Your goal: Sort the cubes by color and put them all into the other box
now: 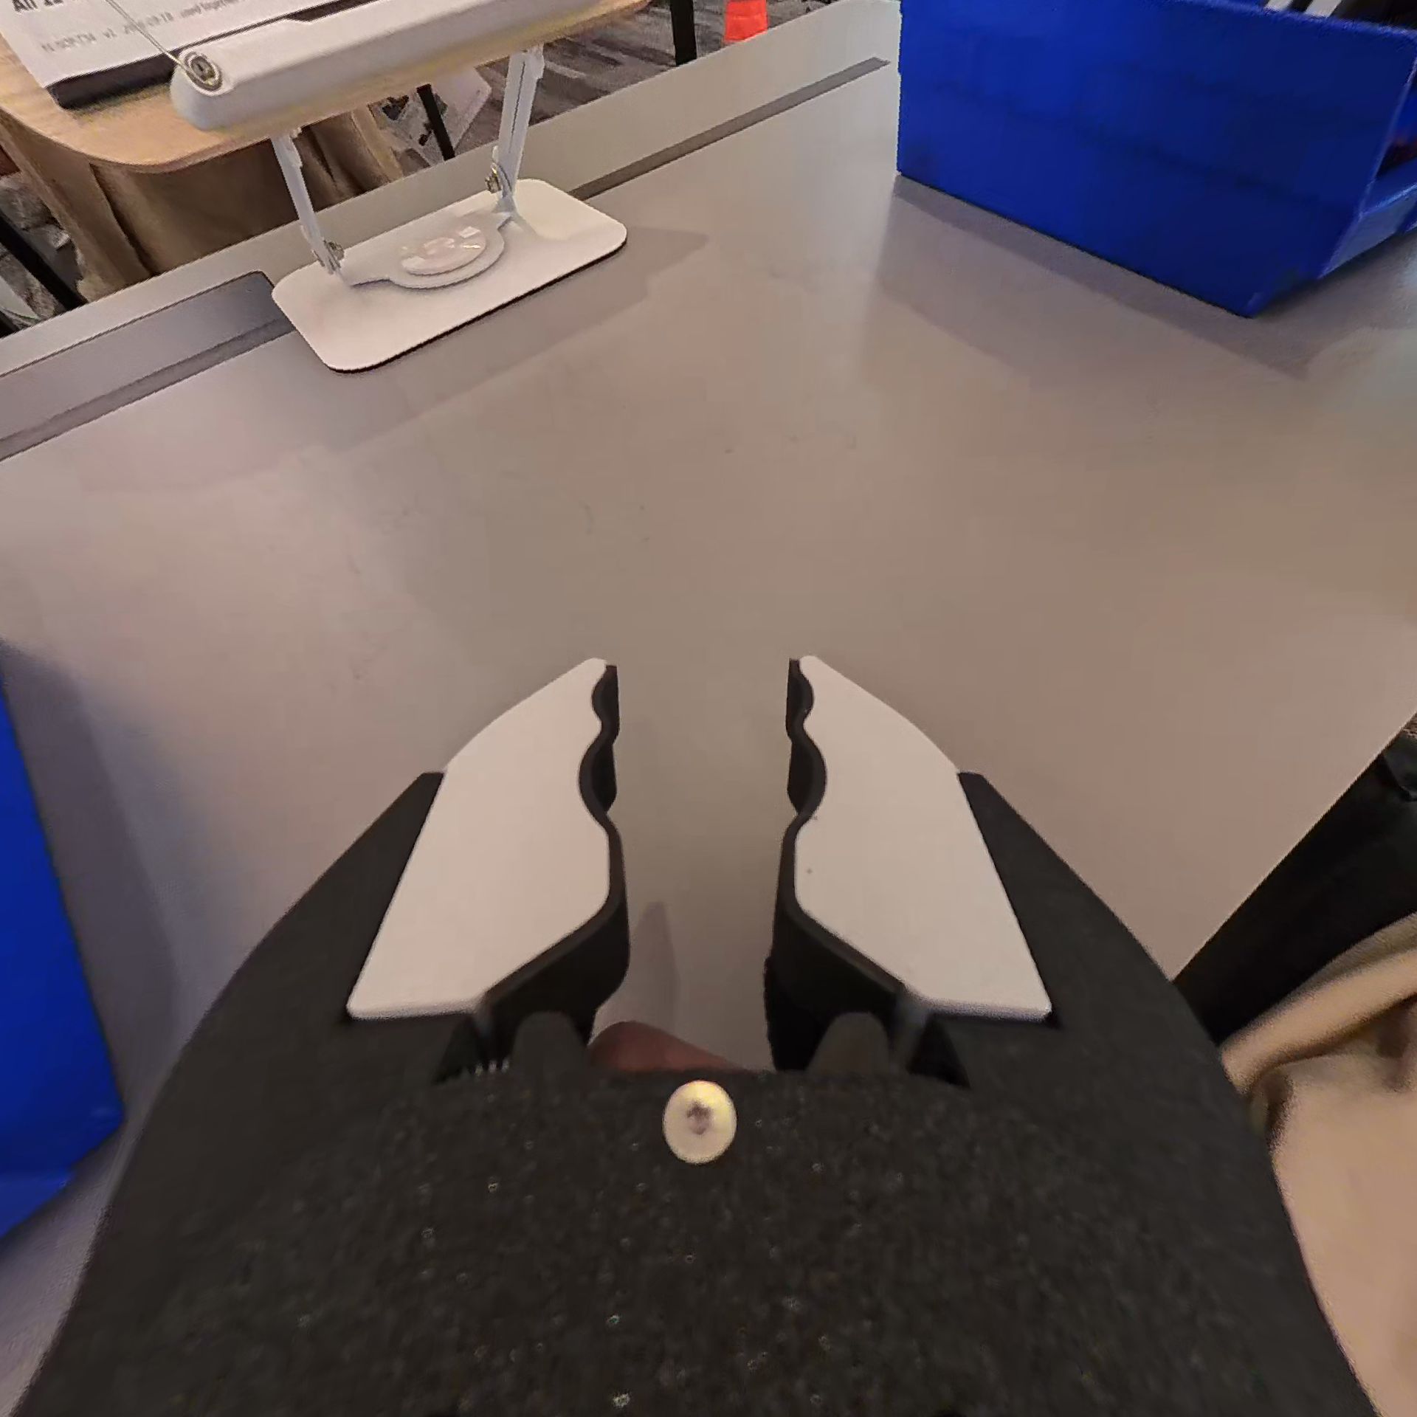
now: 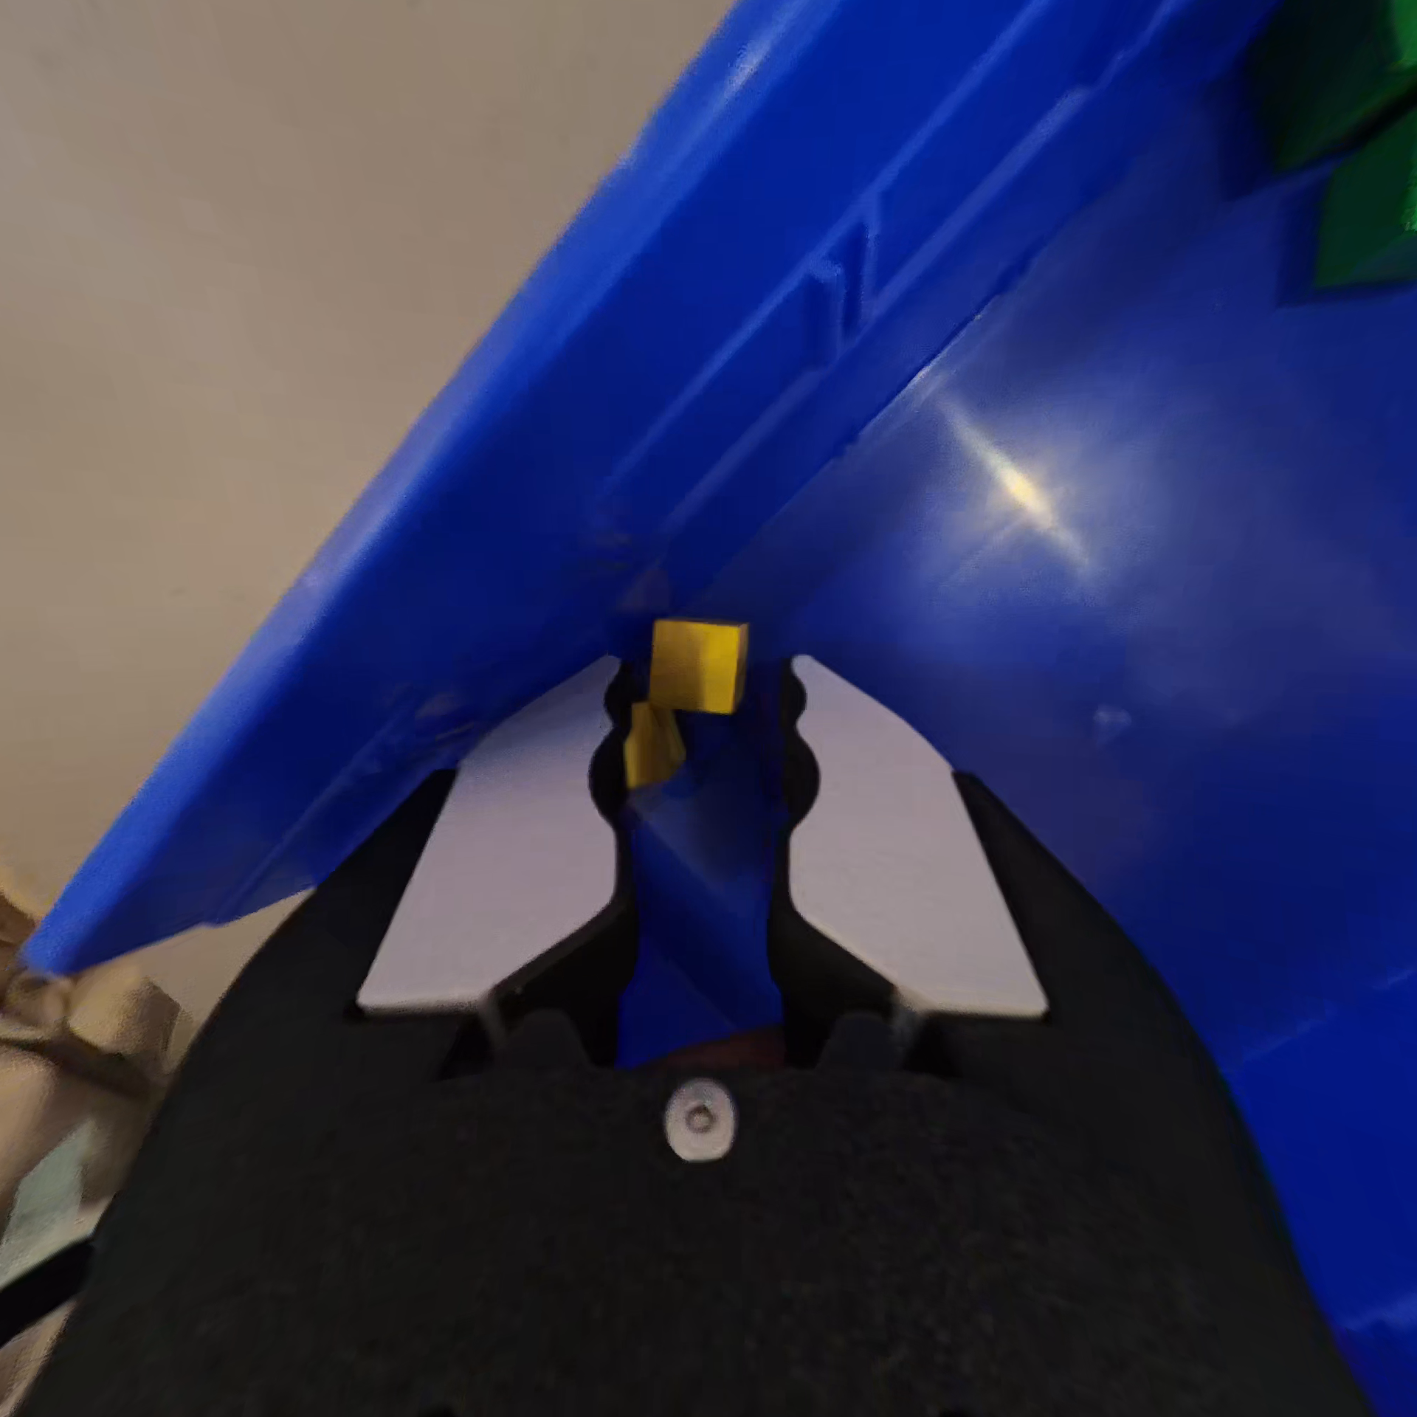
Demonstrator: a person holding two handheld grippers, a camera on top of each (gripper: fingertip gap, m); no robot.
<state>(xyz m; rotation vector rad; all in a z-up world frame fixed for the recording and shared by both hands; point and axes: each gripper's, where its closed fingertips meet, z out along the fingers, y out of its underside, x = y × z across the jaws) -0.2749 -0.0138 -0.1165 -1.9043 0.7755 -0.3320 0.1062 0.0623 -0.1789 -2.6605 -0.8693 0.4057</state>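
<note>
On the left side, the left gripper is hanging over the bare grey bench with its jaws apart and nothing between them. There's a blue edge at the far left of that view, can't really tell what it belongs to. Up at the back left sits a white stand on the bench, and over at the back right is a blue box, well apart from the gripper.

Moving right, the right gripper is down inside a blue box, near its wall. Jaws are apart here too, not clamped on anything. A yellow cube sits right at the fingertips, close to the box wall, and a second yellow cube is just beside it, up against the left finger. Whether either one touches the pads, I can't tell. At the top right corner, green cubes sit in the same box, well apart from the yellow ones.
</note>
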